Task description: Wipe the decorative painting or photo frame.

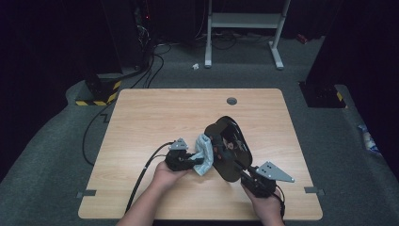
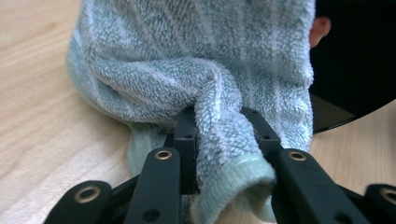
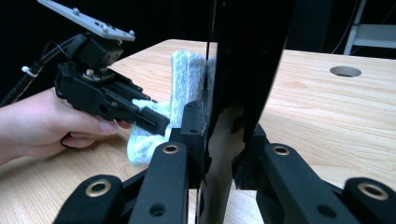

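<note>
One towel [image 2: 196, 79] (left claw [image 2: 219, 140] clamped), one black plate [image 3: 243, 70] in right claw [image 3: 219, 154]

Overhead light falls on the table [image 1: 141, 122], bright against a near-black room from nine through three o'clock. Soft shadows only. Glossy black plate [image 1: 233, 141] throws reflections (faint glare). Both gripper views blur at six o'clock.

Grey carpet floor [image 1: 56, 141], dark room
</note>
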The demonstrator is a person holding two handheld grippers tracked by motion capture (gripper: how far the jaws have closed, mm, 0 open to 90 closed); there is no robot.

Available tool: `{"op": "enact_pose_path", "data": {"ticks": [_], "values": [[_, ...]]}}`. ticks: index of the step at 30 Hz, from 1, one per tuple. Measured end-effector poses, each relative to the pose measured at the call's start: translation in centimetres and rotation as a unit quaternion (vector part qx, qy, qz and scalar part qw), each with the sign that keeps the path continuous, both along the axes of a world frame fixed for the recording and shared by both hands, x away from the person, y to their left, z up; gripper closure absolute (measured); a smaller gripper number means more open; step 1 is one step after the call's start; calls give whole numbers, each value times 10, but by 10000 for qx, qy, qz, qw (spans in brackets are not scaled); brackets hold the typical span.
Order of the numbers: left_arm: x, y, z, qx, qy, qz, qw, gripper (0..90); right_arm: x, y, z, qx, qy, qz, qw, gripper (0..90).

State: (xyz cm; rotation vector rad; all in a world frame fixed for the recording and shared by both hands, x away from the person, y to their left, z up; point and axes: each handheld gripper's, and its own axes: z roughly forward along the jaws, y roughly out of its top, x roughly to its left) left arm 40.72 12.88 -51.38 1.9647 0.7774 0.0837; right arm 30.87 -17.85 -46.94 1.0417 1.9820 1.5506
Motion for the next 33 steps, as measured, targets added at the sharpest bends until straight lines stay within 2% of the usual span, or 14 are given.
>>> {"op": "enact_pose_path", "data": {"ticks": [2,6,7,8,16,17,18,21,24,25,27,29,30,33], "values": [[0,1,6,-84,-62,42,9999,706,0,0,0,-5,4,2,10000,774],[-3,2,21,-526,-244,146,9982,706,1,-1,0,3,1,18,10000,774],[-3,2,21,-526,-244,146,9982,706,1,-1,0,3,1,18,10000,774],[-5,1,30,-631,-389,183,9971,706,1,0,0,5,2,13,10000,774],[-5,-3,68,-1005,-790,155,9917,705,1,-1,-1,8,-15,26,10000,773],[-5,-3,68,-1005,-790,155,9917,706,1,-1,-1,8,-15,26,10000,773],[-5,-5,78,-1157,-835,100,9897,706,1,-1,-1,16,-6,37,10000,773],[-6,-8,87,-1209,-922,47,9884,705,1,-1,-1,10,-11,38,10000,773],[-8,-16,107,-1199,-1143,-52,9862,706,1,-1,0,3,-16,25,10000,773],[-8,-16,107,-1199,-1143,-52,9862,706,1,-1,0,3,-16,25,10000,773],[-9,-21,123,-1202,-1306,-93,9841,705,1,-1,0,7,-9,13,10000,773],[-10,-23,128,-1190,-1356,-112,9835,705,0,-1,0,11,0,5,10000,773],[-11,-28,138,-1147,-1484,-144,9822,705,0,0,0,15,1,2,10000,773],[-12,-33,146,-1137,-1571,-170,9809,704,1,-1,-1,23,0,4,10000,773]]}}
